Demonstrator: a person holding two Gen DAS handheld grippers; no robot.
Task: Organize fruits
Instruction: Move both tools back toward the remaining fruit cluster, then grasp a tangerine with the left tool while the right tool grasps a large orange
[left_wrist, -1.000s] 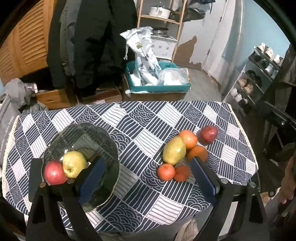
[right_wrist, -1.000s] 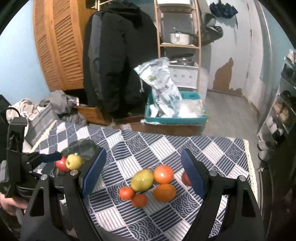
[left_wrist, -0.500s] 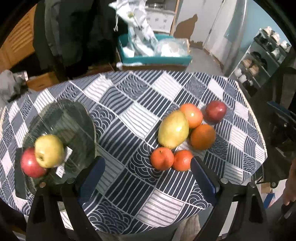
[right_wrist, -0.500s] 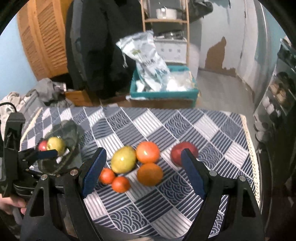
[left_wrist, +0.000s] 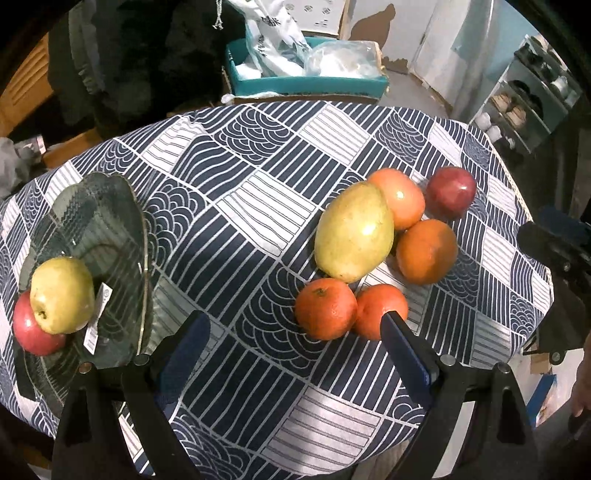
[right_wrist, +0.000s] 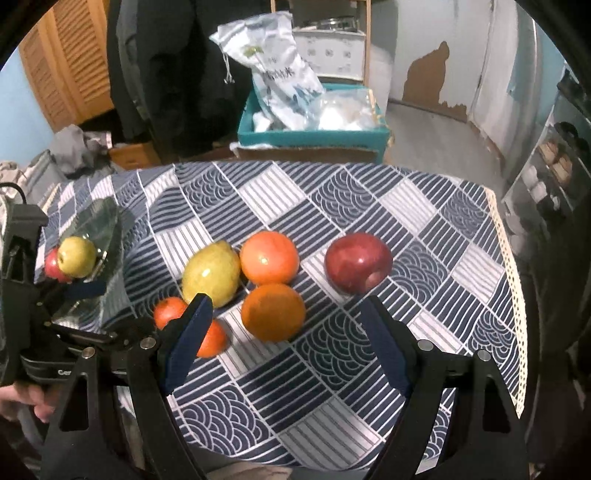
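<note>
A cluster of fruit lies on the patterned tablecloth (left_wrist: 258, 192): a yellow-green mango (left_wrist: 352, 232), two larger oranges (left_wrist: 426, 251) (left_wrist: 399, 197), two small tangerines (left_wrist: 325, 308) (left_wrist: 380, 310) and a dark red apple (left_wrist: 450, 192). A glass bowl (left_wrist: 103, 236) at the left holds a yellow pear (left_wrist: 62, 294) and a red apple (left_wrist: 35, 330). My left gripper (left_wrist: 295, 343) is open and empty, just in front of the tangerines. My right gripper (right_wrist: 286, 328) is open and empty, with the nearer orange (right_wrist: 272, 312) between its fingers. The red apple (right_wrist: 357, 263) lies beyond.
A teal crate (left_wrist: 306, 83) with plastic bags stands on the floor beyond the table. Dark coats (right_wrist: 166, 74) hang behind it, with a shoe rack (left_wrist: 532, 99) at the right. The table's right edge (right_wrist: 506, 258) has a lace trim.
Both grippers have moved forward and down toward the fruit cluster, which now looks much larger. The bowl has slid to the left of both views. No fruit has moved.
</note>
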